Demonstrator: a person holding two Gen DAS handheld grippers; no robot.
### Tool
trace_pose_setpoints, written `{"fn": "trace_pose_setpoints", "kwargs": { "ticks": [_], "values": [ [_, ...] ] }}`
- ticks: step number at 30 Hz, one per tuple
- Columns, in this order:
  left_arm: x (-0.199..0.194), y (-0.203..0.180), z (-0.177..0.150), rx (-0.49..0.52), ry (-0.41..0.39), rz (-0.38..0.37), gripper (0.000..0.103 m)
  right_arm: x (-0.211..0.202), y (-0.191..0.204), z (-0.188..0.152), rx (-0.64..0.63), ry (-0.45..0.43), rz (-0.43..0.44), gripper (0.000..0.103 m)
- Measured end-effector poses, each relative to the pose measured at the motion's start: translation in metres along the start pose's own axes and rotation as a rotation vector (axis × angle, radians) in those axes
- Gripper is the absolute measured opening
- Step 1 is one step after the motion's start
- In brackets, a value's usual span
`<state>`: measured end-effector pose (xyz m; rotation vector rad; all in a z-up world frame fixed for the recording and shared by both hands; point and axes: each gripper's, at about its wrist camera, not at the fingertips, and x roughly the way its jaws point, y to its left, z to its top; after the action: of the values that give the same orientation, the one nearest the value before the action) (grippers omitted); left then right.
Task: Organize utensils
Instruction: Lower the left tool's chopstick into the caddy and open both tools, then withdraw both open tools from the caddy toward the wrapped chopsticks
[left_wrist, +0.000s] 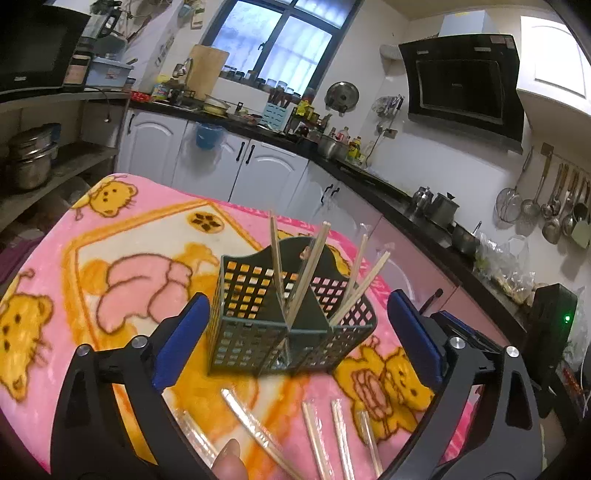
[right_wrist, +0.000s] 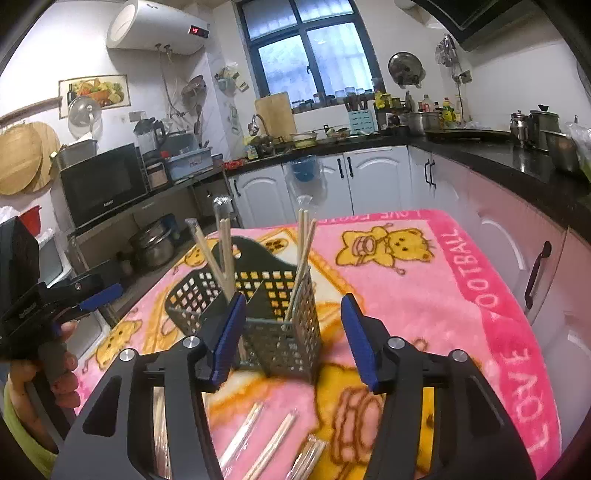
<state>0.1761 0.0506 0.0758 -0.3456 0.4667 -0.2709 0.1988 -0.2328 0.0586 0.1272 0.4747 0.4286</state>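
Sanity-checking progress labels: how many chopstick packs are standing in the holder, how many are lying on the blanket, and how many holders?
Chopstick packs standing in the holder: 4
Chopstick packs lying on the blanket: 5, by the left wrist view
Holder: 1
Total: 10

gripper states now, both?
left gripper: open, nothing held, jaws wide either side of the utensil basket.
right gripper: open, nothing held.

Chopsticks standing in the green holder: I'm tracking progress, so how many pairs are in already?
4 chopstick pairs stand in the holder: one and another near its middle, two more toward its right. Others could hide inside.
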Motion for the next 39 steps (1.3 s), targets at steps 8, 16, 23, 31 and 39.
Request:
{"fn": "trace_pose_setpoints", "kwargs": {
  "ticks": [8, 16, 23, 31, 39],
  "values": [
    [-0.011, 0.006, -0.010, -0.007, -0.002, 0.028, 0.092, -0.005, 0.011, -0.014, -0.025, 0.026, 0.009, 0.054],
    [-0.020, 0.021, -0.021, -0.038, 0.011, 0.064, 0.092, -0.009, 0.021, -0.024, -0.041, 0.039, 0.024, 0.054],
    [-0.026, 0.032, -0.031, -0.054, 0.033, 0.095, 0.092, -0.010, 0.029, -0.032, -0.065, 0.059, 0.040, 0.054],
    [-0.027, 0.047, -0.044, -0.075, 0.064, 0.128, 0.092, -0.006, 0.034, -0.042, -0.080, 0.105, 0.051, 0.054],
    [-0.019, 0.065, -0.061, -0.107, 0.122, 0.165, 0.092, 0.003, 0.031, -0.057, -0.075, 0.161, 0.050, 0.054]
  ]
}}
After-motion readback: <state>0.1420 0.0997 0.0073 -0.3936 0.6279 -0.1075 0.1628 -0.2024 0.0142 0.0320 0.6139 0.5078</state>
